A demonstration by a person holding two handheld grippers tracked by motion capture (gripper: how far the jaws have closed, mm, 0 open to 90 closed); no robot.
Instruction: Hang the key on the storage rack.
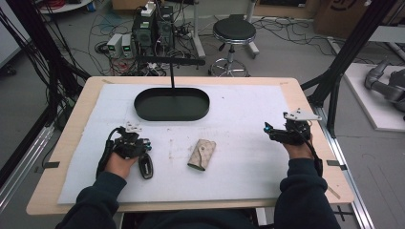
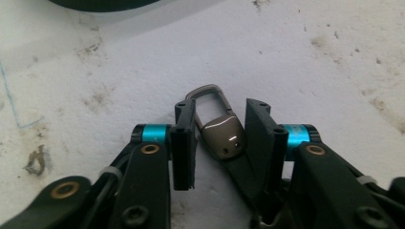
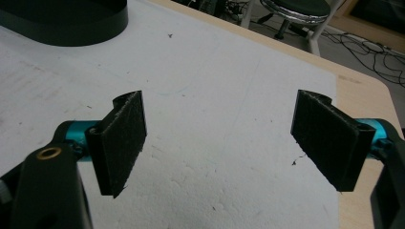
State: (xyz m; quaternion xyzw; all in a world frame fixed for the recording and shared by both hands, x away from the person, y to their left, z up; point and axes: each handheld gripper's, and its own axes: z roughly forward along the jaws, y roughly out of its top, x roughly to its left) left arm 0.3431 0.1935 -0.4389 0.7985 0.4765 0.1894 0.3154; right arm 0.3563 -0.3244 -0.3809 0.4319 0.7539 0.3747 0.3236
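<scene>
We note the tabletop [image 1: 71, 119] first: pale wood, with a white foam sheet [image 1: 239, 109] covering most of it and bare wood showing along all four edges. Wide open foam lies between the two hands and toward the far right corner.

The black oval tray [image 1: 172, 104] sits at the far centre of the sheet, a thin black post rising over it. Beyond the far edge we see a round stool [image 1: 234, 31] and electronics boxes with cables on the floor.

Left claw [image 1: 145, 143]: near the front left of the sheet, jaws partly apart and astride a black key fob [image 1: 145, 166]. In the left gripper view the fob's grey metal clip [image 2: 217, 121] lies between the pads; we cannot tell whether either pad touches it.

Right claw [image 1: 268, 128]: over the right side of the sheet, near the bare wood edge, jaws wide apart with only foam between them.

A beige key pouch [image 1: 202, 154] lies flat between the hands, just right of the fob and apart from it.
</scene>
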